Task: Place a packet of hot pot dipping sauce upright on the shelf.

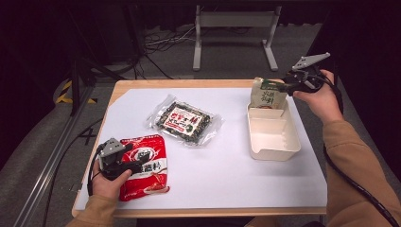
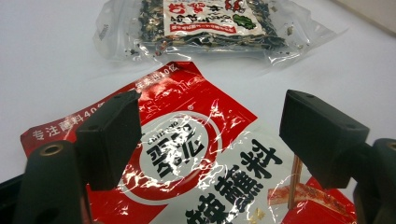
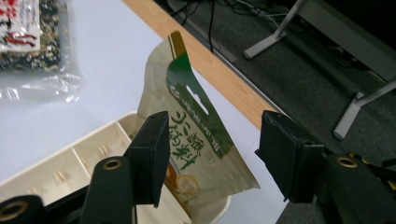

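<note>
Right gripper view, pouch (image 3: pixel 198 140) between open gripper (image 3: pixel 212 154)

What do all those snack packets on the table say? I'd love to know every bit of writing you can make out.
Red packet: large black characters ending in "蘸料"; top edge begins "专注蘸料", the rest blurred.
Green and beige pouch standing in the tray: green characters, too unclear to read.
Clear bag of dark dried bits: red lettering on a white label, too blurred to read.

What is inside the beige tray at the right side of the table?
A beige and green pouch stands in the far end of the beige tray, leaning on its far wall. The nearer compartments look empty. The pouch hides the tray floor under it, so anything lying there cannot be seen.
</note>
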Demonstrator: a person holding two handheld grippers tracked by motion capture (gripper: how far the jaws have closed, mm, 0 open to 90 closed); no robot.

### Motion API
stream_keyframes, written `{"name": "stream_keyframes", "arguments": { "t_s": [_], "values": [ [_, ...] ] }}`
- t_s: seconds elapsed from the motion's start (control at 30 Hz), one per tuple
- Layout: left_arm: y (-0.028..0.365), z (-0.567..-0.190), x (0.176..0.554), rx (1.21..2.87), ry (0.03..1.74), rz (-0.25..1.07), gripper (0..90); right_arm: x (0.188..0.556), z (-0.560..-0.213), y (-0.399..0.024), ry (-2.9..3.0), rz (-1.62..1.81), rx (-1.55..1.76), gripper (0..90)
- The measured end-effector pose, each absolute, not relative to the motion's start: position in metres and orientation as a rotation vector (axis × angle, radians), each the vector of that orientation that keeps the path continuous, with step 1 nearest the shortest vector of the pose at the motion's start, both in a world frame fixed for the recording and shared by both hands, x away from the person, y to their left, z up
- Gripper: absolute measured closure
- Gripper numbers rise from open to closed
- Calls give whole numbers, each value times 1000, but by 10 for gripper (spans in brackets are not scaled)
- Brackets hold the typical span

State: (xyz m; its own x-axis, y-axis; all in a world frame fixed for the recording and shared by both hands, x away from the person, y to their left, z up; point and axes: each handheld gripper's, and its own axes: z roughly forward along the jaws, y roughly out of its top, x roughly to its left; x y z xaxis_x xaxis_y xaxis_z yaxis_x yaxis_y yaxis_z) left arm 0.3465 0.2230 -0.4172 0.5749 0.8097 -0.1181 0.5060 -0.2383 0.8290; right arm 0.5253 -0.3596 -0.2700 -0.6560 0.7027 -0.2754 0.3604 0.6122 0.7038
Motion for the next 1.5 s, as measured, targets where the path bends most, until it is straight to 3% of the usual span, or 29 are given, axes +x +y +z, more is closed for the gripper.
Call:
{"name": "stream_keyframes", "arguments": {
  "t_s": [0.67,1.5],
  "values": [
    [214,-414,352,1921,1040,421,210,464,-248,-348,2197,1089,845,363],
    [210,-396,344,1896,976,365,197,391,-297,-298,2218,1376,848,335]
  ]
}}
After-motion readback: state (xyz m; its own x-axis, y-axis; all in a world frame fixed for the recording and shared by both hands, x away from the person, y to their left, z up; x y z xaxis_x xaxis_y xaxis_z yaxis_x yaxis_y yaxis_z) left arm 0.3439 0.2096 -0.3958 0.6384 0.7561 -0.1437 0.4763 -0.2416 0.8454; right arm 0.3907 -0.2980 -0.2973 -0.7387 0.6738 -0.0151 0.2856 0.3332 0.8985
